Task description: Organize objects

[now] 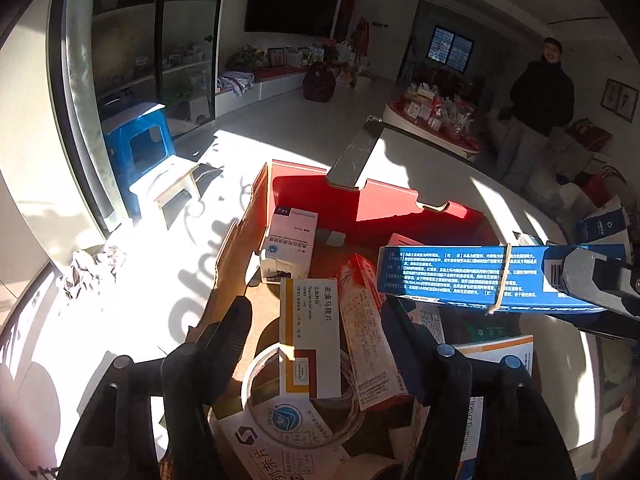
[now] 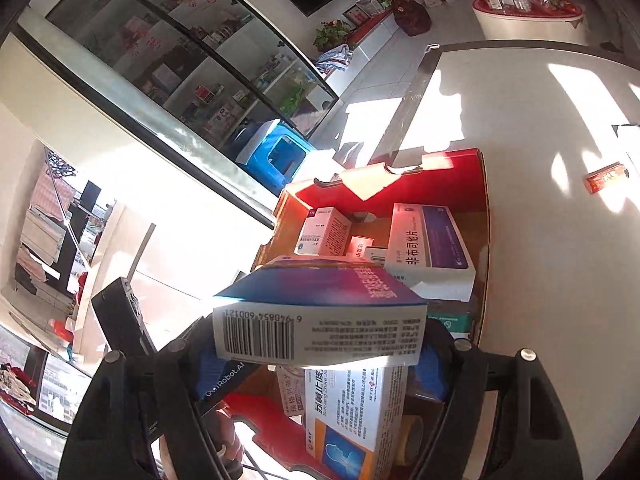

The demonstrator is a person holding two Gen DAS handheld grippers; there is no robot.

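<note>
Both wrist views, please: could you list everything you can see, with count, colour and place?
cardboard box: one, red inside, on the white table
medicine packs: several, mostly white, lying in the box
blue pack: one, rubber-banded, held above the box
tape roll: one, clear, in the box
stool: one, blue, on the floor
bystander: one, dark jacket, far right
left gripper: jaws open over a white pack
right gripper: jaws shut on the blue pack

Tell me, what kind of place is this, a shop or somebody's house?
Probably a small pharmacy or shop, though I can't be sure. Glass cabinets hold stocked goods, a round display stand is piled with products, and the cardboard box is full of medicine boxes.
</note>
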